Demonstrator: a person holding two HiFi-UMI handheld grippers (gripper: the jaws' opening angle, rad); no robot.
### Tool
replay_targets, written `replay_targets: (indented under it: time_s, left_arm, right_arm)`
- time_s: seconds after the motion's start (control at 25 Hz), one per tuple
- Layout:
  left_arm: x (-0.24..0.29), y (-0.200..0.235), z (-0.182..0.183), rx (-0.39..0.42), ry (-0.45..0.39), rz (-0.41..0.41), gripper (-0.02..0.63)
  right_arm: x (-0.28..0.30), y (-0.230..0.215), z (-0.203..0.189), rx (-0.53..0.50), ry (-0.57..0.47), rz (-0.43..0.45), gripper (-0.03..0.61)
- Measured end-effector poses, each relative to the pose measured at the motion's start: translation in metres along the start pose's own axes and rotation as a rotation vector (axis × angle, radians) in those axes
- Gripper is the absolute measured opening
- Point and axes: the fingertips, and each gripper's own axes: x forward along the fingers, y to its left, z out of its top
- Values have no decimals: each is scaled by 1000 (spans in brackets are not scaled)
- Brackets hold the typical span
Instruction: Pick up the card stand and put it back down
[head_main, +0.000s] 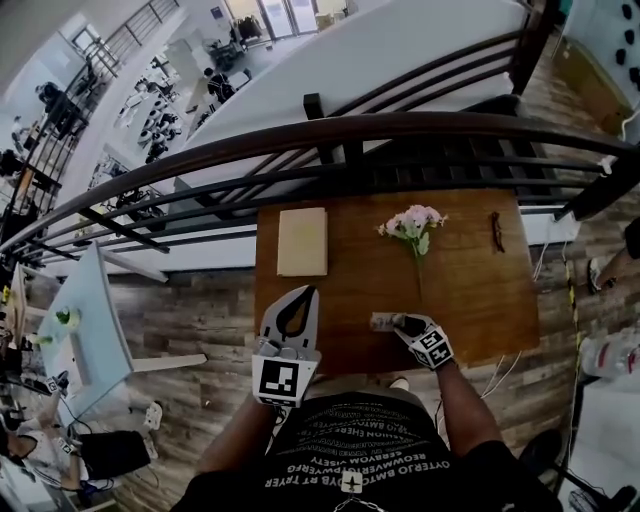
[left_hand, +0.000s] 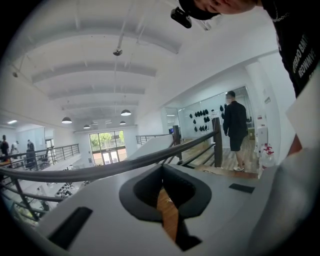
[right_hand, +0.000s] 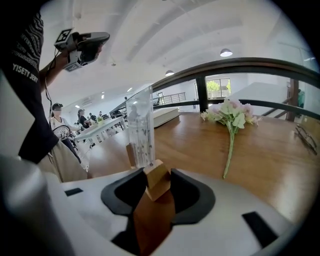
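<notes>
The card stand (head_main: 383, 321) is a clear upright plate (right_hand: 140, 127) set in a small wooden block (right_hand: 157, 180), standing near the front edge of the wooden table (head_main: 480, 290). My right gripper (head_main: 392, 322) reaches it from the near side. In the right gripper view the block sits between the jaws of that gripper (right_hand: 159, 189), and both pads press on its sides. My left gripper (head_main: 303, 292) hovers over the table's front left corner with its tips together and nothing in them. It also shows raised in the air in the right gripper view (right_hand: 102, 37).
A beige card (head_main: 302, 241) lies at the table's back left. A sprig of pink flowers (head_main: 414, 226) lies at the middle back, and glasses (head_main: 496, 231) at the back right. A dark railing (head_main: 330, 140) runs just beyond the table.
</notes>
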Motion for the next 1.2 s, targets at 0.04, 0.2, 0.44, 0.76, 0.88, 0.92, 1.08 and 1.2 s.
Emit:
replay_targets:
  time_s: [0.04,0.2,0.44,0.76,0.88,0.92,1.08,1.2]
  left_arm:
    - [-1,-2,-1,0,-2,2,23]
    - [-9,-8,-4,-3,-5,12,23]
    - [-19,-23,-1,-24,1,41,23]
    - [-30,-29,3,-43,-28,63,23]
    - [-30,-29,3,-56,-42,74,23]
    - [-31,-32,4,-60,-47,77,23]
    - [-37,-41,11,-63,-65,79,23]
    - [-40,-46,14,-64,-76,81,23]
  right_arm:
    - [-1,1,-1,7,-3,3,163]
    - [-7,3,4,82,-51,6,161]
    - [-28,-5,28,111,-66,-14,161]
    - [-58,10,83,64,-51,-24,161]
    - [-74,12,110,68,-76,-19,161]
    - [-80,12,117,65,-84,-18,161]
    - [-109,21,144,55,-104,-12,161]
    - [-125,27,160,50,-103,-9,161]
